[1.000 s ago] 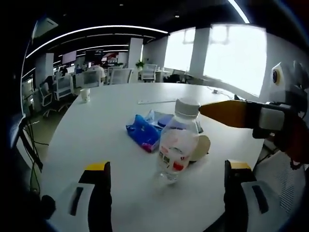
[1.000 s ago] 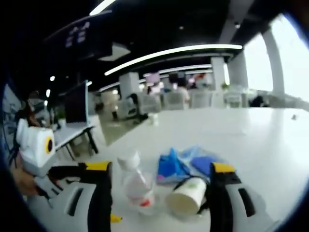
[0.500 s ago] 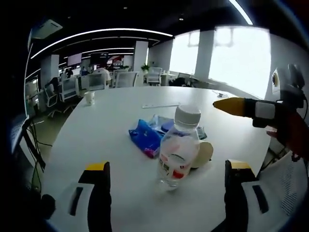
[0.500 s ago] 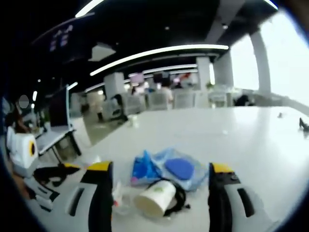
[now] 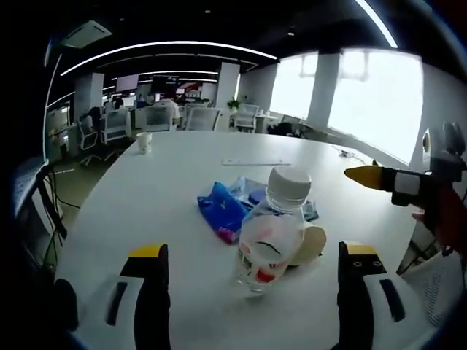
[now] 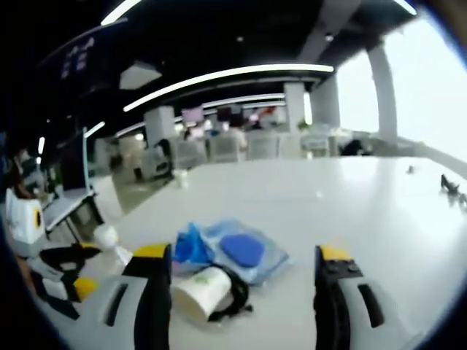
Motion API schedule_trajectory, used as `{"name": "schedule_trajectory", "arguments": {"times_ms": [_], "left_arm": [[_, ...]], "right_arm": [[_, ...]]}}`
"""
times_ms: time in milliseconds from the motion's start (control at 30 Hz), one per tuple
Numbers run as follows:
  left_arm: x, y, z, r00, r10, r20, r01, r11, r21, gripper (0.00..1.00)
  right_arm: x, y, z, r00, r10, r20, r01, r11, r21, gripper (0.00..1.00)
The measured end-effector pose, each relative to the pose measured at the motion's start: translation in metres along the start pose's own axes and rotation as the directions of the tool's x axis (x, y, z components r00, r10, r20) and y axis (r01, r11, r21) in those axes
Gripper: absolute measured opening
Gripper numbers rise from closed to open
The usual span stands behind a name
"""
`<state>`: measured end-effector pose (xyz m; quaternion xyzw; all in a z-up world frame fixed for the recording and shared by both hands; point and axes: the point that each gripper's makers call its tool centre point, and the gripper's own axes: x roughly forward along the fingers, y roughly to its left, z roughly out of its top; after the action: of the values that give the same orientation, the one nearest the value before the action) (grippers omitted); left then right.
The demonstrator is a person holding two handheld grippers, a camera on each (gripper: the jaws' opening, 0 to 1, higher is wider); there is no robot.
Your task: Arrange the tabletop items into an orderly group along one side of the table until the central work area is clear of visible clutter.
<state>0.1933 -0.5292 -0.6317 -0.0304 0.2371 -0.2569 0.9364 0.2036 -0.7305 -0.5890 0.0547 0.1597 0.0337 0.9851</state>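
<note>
Your left gripper (image 5: 248, 292), jaws apart, faces the upright water bottle (image 5: 271, 230) dead ahead. Your right gripper (image 6: 237, 292), likewise spread, faces the tipped paper cup (image 6: 198, 291).

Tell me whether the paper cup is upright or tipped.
Tipped. The cup lies on its side on the table, its open mouth facing sideways in the right gripper view, beside the bottle.

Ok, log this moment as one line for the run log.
left gripper: open, facing bottle | right gripper: open, near tipped paper cup | blue packets: mid-table | table: uncleared
</note>
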Motion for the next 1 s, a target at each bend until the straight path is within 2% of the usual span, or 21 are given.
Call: {"name": "schedule_trajectory", "arguments": {"times_ms": [200, 333, 500, 767, 833, 1000], "left_arm": [[0.006, -0.005, -0.002, 1.0, 0.007, -0.001, -0.007, 1.0, -0.005, 0.94], [0.01, -0.008, -0.008, 0.999, 0.023, -0.025, -0.023, 1.0, 0.014, 0.92], [0.013, -0.011, -0.009, 0.999, 0.04, -0.025, -0.04, 0.999, 0.02, 0.88], [0.021, -0.015, -0.006, 0.998, 0.066, -0.005, -0.066, 0.998, 0.019, 0.81], [0.023, -0.015, -0.007, 0.997, 0.074, -0.002, -0.074, 0.997, 0.021, 0.79], [0.025, -0.014, -0.006, 0.995, 0.094, 0.017, -0.095, 0.994, 0.052, 0.71]], "right_arm": [[0.0, -0.015, -0.008, 1.0, -0.015, -0.014, 0.015, 1.0, 0.007, 0.77], [-0.001, -0.027, -0.012, 0.999, -0.033, -0.018, 0.033, 0.999, 0.003, 0.77], [-0.001, -0.04, -0.025, 0.998, -0.039, -0.054, 0.041, 0.998, 0.04, 0.77], [-0.002, -0.05, -0.025, 0.998, -0.049, -0.042, 0.051, 0.997, 0.057, 0.77], [-0.001, -0.051, -0.027, 0.998, -0.044, -0.048, 0.049, 0.995, 0.091, 0.77], [-0.002, -0.052, -0.024, 0.998, -0.043, -0.04, 0.046, 0.995, 0.093, 0.77]]}}
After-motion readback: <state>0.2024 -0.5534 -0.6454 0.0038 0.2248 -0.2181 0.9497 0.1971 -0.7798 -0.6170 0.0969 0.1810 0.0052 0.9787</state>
